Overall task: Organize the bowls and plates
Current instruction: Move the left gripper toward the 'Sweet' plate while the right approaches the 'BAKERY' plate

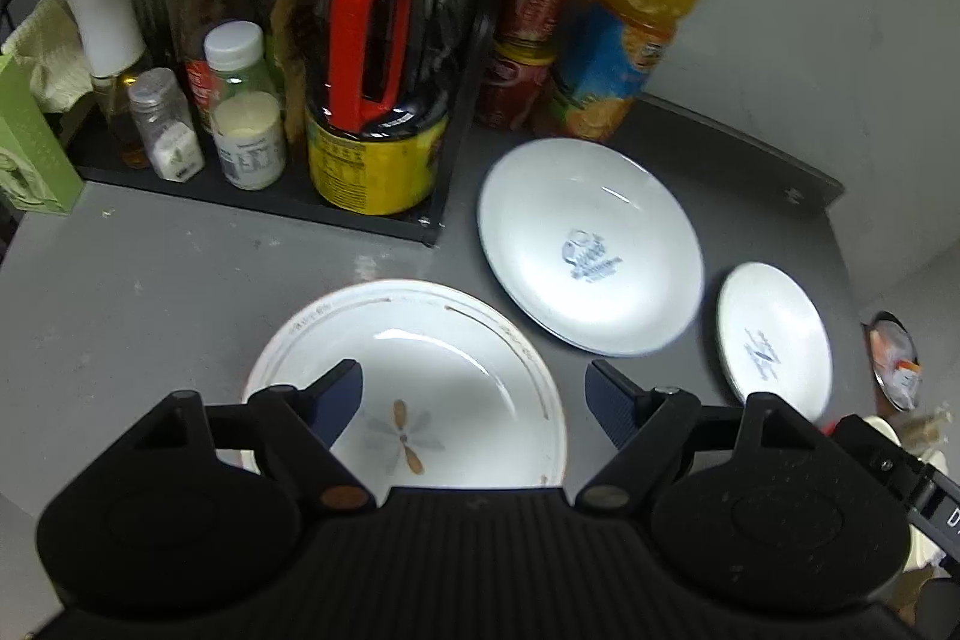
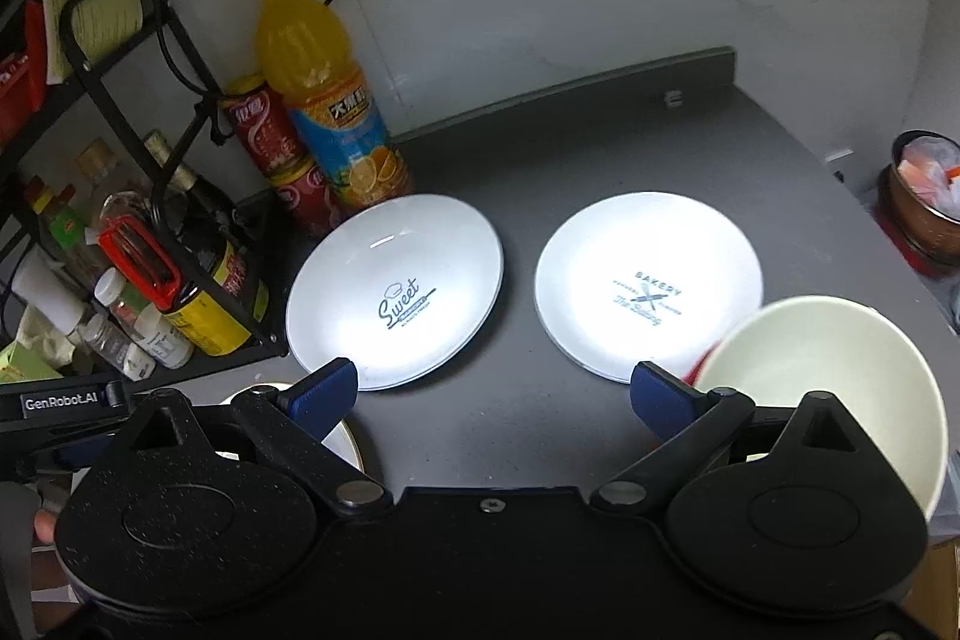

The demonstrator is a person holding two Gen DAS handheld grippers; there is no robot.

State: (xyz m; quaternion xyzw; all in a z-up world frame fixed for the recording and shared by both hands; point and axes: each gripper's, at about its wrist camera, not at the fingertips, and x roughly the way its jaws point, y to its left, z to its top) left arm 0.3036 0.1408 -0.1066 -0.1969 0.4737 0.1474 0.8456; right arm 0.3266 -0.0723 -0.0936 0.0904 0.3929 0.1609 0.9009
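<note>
Under the left gripper (image 1: 477, 394), a floral bowl (image 1: 420, 340) is sitting on the grey counter (image 1: 150, 268), its near rim passing beneath the blue fingers (image 1: 336, 394); the jaws are standing wide apart and holding nothing, one finger hanging over the bowl's left side and the other just past its right rim. Beyond it, the "Sweet" plate (image 1: 591, 244) is lying flat, and the "Bakery" plate (image 1: 774, 334) is lying to its right, the two apart.

Over on the right, the right gripper (image 2: 495, 388) is hovering with its jaws likewise spread and nothing between them. Both plates are lying ahead of it, the "Sweet" plate (image 2: 396, 289) toward its left finger, the "Bakery" plate (image 2: 648, 280) toward its right. A cream bowl (image 2: 840, 376) is sitting tilted just beside the right finger, overlapping the "Bakery" plate's edge in this view; whether they are touching I cannot tell. An orange bottle (image 2: 318, 94) and red cans (image 2: 264, 130) are standing behind the "Sweet" plate.
</note>
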